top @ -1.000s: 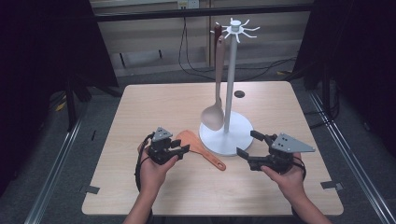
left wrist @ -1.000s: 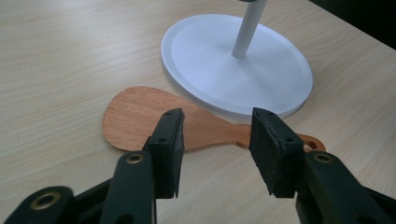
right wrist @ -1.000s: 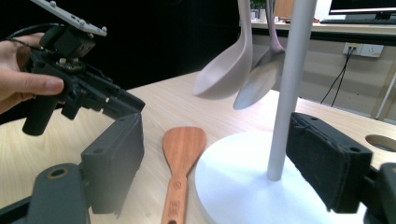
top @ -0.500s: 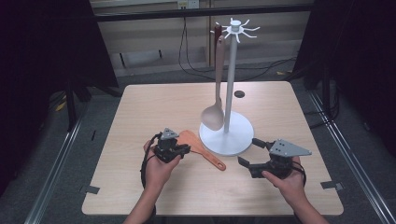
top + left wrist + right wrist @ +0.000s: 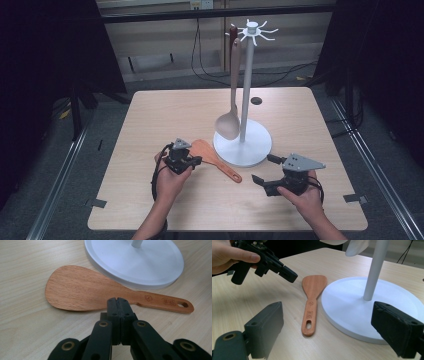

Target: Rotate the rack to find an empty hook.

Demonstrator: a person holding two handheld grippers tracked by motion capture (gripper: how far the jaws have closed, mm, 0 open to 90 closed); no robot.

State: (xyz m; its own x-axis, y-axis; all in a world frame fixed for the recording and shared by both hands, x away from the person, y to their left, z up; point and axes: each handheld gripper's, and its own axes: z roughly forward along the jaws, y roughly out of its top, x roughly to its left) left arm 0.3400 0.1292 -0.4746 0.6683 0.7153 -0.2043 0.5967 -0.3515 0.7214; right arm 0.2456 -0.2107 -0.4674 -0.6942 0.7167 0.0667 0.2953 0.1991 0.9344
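Observation:
A reddish wooden spatula (image 5: 215,159) lies flat on the table beside the white stand's round base (image 5: 252,150); it also shows as the spatula (image 5: 92,290) and the spatula (image 5: 311,300). My left gripper (image 5: 196,161) is shut with nothing in it, its tip just above the blade's near edge, seen as the left gripper (image 5: 117,300) and the left gripper (image 5: 291,276). My right gripper (image 5: 262,170) stands wide open near the spatula's handle end, its fingers (image 5: 265,325) spread either side. A pale wooden spoon (image 5: 232,90) hangs from the stand's top hooks (image 5: 252,31).
The white pole (image 5: 246,85) rises from the base at the table's middle. A small dark hole (image 5: 256,101) sits at the far side of the wooden table (image 5: 165,115). Dark curtains and floor rails flank the table.
Both hands have drawn nearer the front edge, and the right gripper has swung to face the spatula's handle. The spatula and spoon have not moved.

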